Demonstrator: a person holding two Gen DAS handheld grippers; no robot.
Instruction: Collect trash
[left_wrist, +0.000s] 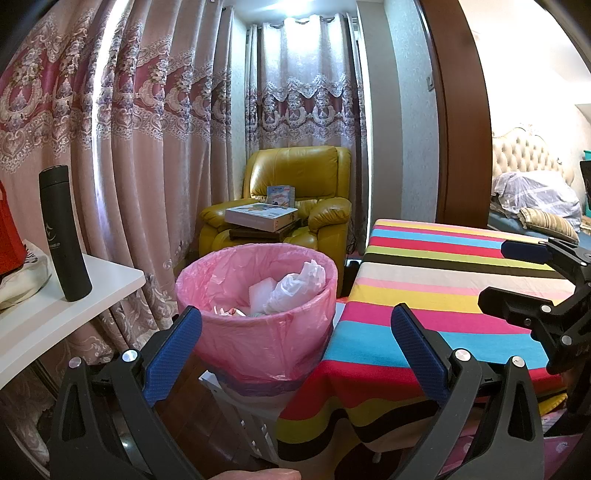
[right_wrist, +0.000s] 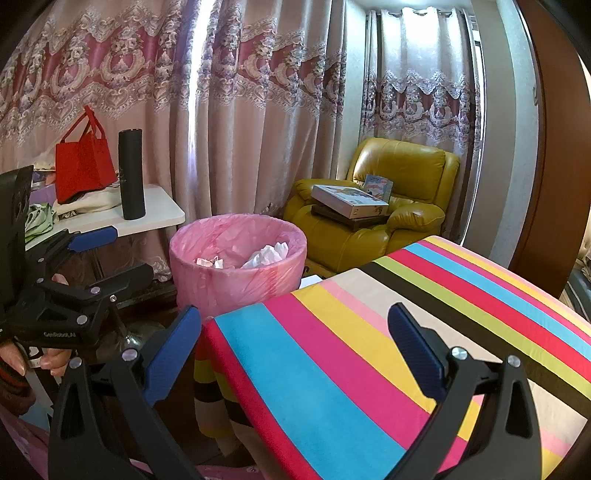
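A bin with a pink liner stands on the floor between the striped table and a white side table. Crumpled white trash lies inside it. My left gripper is open and empty, held just in front of the bin and level with its rim. It also shows at the left of the right wrist view as the left gripper, with a hand under it. My right gripper is open and empty over the near corner of the striped tablecloth. The right gripper appears again at the right edge of the left wrist view.
A white side table on the left carries a tall black flask and a red bag. A yellow armchair with boxes stands behind the bin. Curtains fill the back; a bed lies beyond the brown door frame.
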